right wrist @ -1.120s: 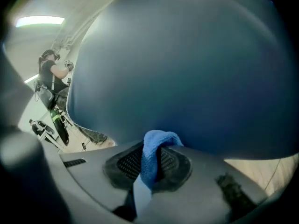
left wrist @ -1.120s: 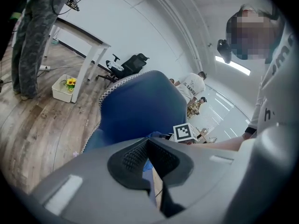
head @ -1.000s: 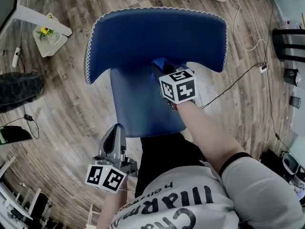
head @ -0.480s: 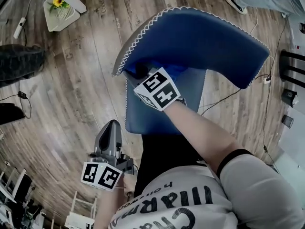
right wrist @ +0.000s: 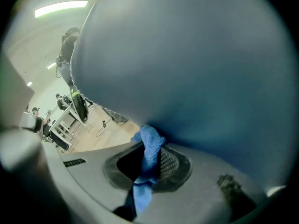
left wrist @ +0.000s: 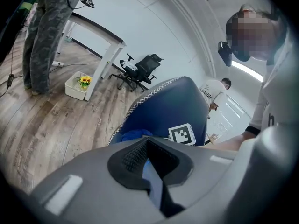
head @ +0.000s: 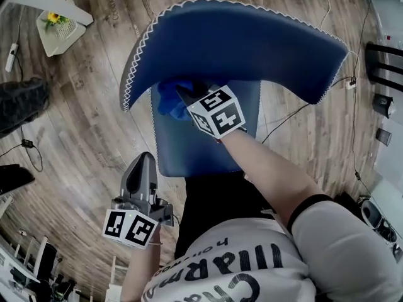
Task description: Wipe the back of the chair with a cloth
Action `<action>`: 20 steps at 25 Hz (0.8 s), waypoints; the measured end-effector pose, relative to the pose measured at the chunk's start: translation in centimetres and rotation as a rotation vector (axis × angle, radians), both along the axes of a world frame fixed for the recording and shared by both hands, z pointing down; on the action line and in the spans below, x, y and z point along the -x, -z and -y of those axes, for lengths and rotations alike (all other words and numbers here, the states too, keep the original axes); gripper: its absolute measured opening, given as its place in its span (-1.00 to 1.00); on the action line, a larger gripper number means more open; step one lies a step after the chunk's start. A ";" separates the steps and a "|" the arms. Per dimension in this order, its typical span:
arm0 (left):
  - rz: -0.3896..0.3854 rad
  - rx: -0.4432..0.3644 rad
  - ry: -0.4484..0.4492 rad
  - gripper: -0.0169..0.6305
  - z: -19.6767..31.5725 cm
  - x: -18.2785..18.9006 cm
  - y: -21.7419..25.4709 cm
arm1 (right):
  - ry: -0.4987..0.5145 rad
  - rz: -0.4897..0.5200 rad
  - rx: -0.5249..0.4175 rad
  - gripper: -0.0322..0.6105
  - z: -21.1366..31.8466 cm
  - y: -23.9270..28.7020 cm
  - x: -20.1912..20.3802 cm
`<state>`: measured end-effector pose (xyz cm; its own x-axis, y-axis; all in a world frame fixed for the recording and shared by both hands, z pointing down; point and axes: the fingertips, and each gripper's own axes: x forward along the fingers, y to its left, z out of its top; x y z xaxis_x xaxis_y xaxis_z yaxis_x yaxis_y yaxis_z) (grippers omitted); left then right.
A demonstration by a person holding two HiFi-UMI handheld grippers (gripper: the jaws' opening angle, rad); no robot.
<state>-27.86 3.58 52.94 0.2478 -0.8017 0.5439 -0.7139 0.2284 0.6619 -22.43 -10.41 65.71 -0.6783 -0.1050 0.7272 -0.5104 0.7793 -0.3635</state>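
While the person leans over the chair, the head view shows the right gripper (head: 184, 95) reaching down to the inner face of the blue chair back (head: 239, 43). A bunched blue cloth (head: 167, 98) sits at its tip, against the backrest's lower left part just above the seat (head: 189, 140). The left gripper (head: 143, 161) hangs well apart from the chair, low over the wooden floor (head: 82, 112), and takes no part in the work.

In the left gripper view, the left gripper (left wrist: 153, 178) has its jaws pressed together with nothing between them. Beyond them stand the chair back (left wrist: 173, 104), a lump of the cloth (left wrist: 133, 135) and the right gripper's marker cube (left wrist: 182, 134).

In the right gripper view, the right gripper (right wrist: 147, 169) pinches a twisted fold of the cloth (right wrist: 149, 146), whose free end meets the curved chair back (right wrist: 196, 64) filling most of the picture.

The cloth looks soft, light and limp, so it will likely crumple and trail rather than lie flat. A hold on a thick bunch, as here, should keep it from slipping out under pressure. The padded backrest probably gives a little, and its stitched edge could snag the cloth.
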 end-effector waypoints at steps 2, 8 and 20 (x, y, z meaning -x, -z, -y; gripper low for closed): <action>-0.004 -0.003 -0.040 -0.92 1.0 -1.4 0.1 | -0.072 -0.024 0.002 -0.79 1.4 -0.3 -3.1; 0.003 -0.025 -0.132 -0.92 3.3 -5.7 1.0 | -0.301 -0.098 -0.035 -0.79 4.5 -0.5 -14.1; -0.004 -0.051 -0.267 -0.92 4.1 -13.3 2.5 | -0.735 -0.211 -0.121 -0.79 6.6 2.2 -33.7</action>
